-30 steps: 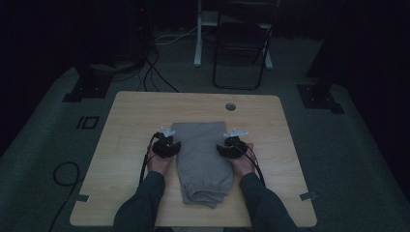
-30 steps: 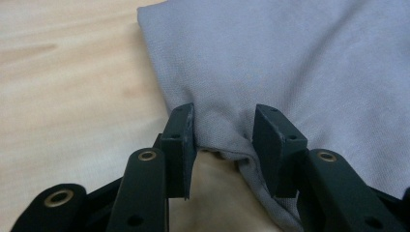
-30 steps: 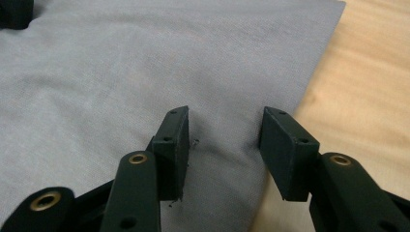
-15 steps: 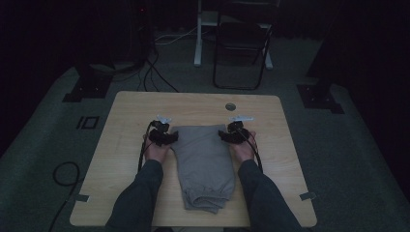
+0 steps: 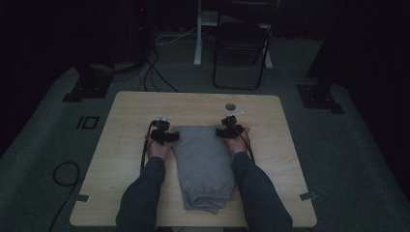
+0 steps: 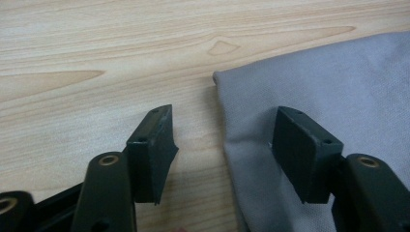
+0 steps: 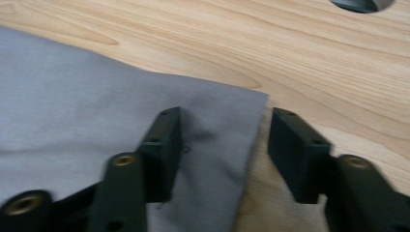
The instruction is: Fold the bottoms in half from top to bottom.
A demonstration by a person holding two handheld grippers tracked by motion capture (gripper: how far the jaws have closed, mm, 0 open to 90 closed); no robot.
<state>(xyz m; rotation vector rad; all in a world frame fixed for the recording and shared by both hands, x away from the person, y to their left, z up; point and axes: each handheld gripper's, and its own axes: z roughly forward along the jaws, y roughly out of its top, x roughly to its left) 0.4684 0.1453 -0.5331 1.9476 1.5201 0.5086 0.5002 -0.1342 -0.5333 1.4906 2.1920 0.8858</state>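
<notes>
The grey cloth (image 5: 205,164) lies mid-surface (image 5: 125,121), long axis toward the person. Left claw (image 6: 222,145) and right claw (image 7: 222,145) stand apart, each astride a far corner edge; bare wood around.

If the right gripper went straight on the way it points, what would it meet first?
Likely the grey cloth's far corner, straddled by the open right gripper; beyond lies bare table, then a round hole.
</notes>
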